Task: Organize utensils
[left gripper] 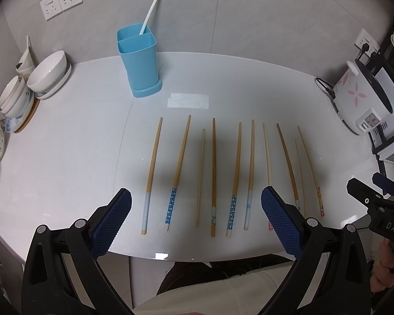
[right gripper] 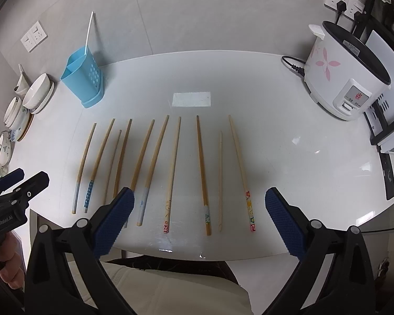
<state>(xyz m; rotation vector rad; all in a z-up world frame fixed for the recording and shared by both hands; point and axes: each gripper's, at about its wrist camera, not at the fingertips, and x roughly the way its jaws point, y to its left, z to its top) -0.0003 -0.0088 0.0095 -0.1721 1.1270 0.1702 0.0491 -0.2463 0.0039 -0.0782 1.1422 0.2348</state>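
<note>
While chopsticks [left gripper: 213, 176] are laid across the worktop [left gripper: 78, 141], the left gripper [left gripper: 196, 219] is held wide apart. The right gripper [right gripper: 199, 220] is likewise spread, nothing grasped.

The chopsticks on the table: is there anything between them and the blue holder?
Nothing visible does. Only bare table and a pale rectangular patch lie between the chopsticks and the blue holder.
</note>
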